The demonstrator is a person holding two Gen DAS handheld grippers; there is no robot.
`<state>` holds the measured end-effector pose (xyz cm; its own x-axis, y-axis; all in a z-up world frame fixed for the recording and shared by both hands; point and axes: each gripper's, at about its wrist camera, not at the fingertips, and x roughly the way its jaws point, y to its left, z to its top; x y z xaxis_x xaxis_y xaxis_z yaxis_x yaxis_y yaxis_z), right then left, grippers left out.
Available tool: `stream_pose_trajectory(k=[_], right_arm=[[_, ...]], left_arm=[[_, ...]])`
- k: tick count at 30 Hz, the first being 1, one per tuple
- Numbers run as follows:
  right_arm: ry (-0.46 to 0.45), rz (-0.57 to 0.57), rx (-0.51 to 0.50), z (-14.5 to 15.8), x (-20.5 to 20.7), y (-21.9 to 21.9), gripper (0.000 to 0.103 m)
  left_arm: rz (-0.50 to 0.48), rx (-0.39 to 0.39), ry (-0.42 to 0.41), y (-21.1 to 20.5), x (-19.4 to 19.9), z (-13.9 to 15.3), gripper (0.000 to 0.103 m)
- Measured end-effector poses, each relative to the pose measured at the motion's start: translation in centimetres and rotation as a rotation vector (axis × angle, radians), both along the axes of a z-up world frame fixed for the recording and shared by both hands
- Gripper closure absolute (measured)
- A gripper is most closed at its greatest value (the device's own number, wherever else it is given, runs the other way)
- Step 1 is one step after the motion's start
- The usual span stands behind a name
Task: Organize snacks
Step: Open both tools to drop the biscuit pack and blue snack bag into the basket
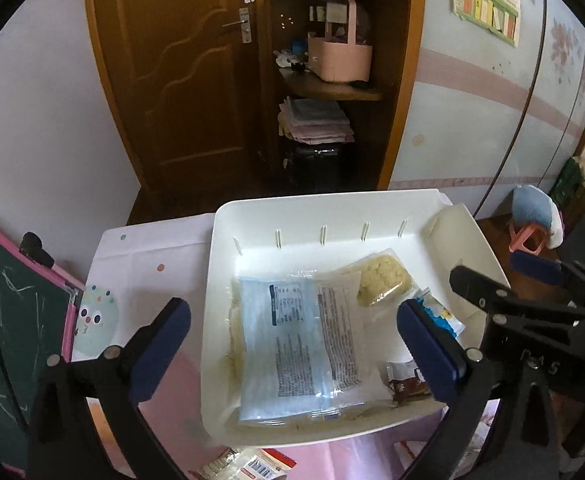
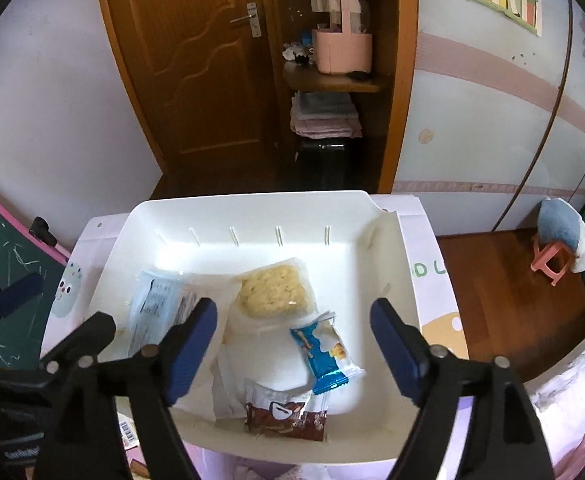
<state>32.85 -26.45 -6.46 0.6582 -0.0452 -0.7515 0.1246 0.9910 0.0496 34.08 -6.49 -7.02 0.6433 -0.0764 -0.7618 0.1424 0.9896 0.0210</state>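
Pictured from two wrist cameras: a white tray (image 1: 372, 204) resting on a small table (image 1: 148, 248) draped in a white cloth with coloured dots and a cartoon print, pink cloth showing at the near edge. Lying flat inside the tray, a large pale-blue packet (image 1: 300, 344) with its printed back panel upward, a clear bag of yellow crumbly snack (image 2: 274, 292) just beyond it, a blue-and-white wrapped snack (image 2: 326, 350) toward the right, and a brown wrapped snack (image 2: 286, 416) near the front wall. Left gripper (image 1: 292, 344) poised above the large packet, fingers spread wide to either side, gripping nothing. Right gripper (image 2: 294, 346) likewise parted wide over the small wrapped snacks, empty, pads clear of every packet. Another packet with a barcode (image 1: 252, 466) peeking out below the tray's near rim.

Behind the table, a brown wooden door (image 1: 180, 72) with a metal handle, shut, set in a white wall. Beside it, open wooden shelves (image 1: 332, 92) carrying a pink basket (image 1: 338, 58), with folded cloths (image 1: 316, 122) stacked beneath. To the right, a pale wardrobe front (image 2: 492, 100) banded in pink, a colourful chart (image 1: 486, 0) pinned high on it. Wooden floor (image 2: 492, 280) at right, a small pink stool (image 2: 552, 258) topped with a blue cushion. At far left, a green chalkboard (image 1: 8, 300) framed in pink.
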Motion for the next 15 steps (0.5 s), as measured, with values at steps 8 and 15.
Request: stream_pose_trajectory(k=[8,15], right_arm=[[-0.018,0.003,0.002,1.3,-2.1,0.3,0.023],[-0.059,0.004,0.014,3.9,-6.3,0.6,0.023]], left_arm=[[-0.003,-0.020,-0.017,0.1,-2.6,2.2,0.000],[-0.046,-0.023,-0.049,0.0,-7.1,5.0,0.000]])
